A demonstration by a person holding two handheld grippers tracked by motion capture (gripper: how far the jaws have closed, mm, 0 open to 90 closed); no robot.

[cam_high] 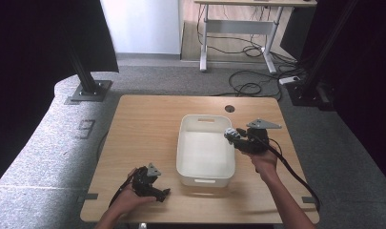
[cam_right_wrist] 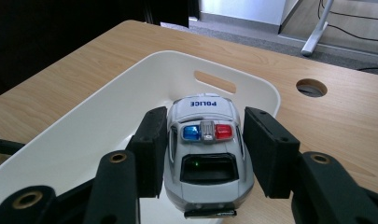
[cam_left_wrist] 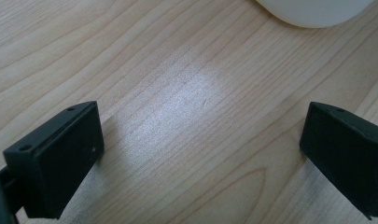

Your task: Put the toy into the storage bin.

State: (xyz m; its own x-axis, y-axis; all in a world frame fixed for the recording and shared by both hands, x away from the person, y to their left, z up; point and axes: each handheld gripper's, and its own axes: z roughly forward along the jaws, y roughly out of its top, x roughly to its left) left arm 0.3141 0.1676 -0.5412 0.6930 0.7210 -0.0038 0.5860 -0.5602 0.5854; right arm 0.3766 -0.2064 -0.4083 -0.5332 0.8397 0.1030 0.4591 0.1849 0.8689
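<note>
- Two black pads of the right gripper [cam_right_wrist: 203, 154] clamp the flanks of a white toy police car [cam_right_wrist: 205, 149], roof lights up and the word POLICE on the end facing away from the camera; the grip looks square, so keep the squeeze even and do not let the wrist roll
- One thing to watch: in the high view the car [cam_high: 231, 135] hangs at the right-hand rim of the white tub [cam_high: 181, 157], above the edge rather than over the middle
- My judgement is that the step in hand is placing the car in the tub, so carry it inward past the rim first, then lower it
- Bring the wheels near the tub floor before letting go, since a toy on wheels dropped from height may bounce or roll into a wall
- Open the jaws only when the car sits level, then lift straight up so the pads do not drag it
- Farther off, the left gripper [cam_high: 150, 183] rests low by the near left corner of the tub, jaws spread wide over bare wooden table [cam_left_wrist: 186, 107] with nothing between them; leave it there, clear of the path
</note>
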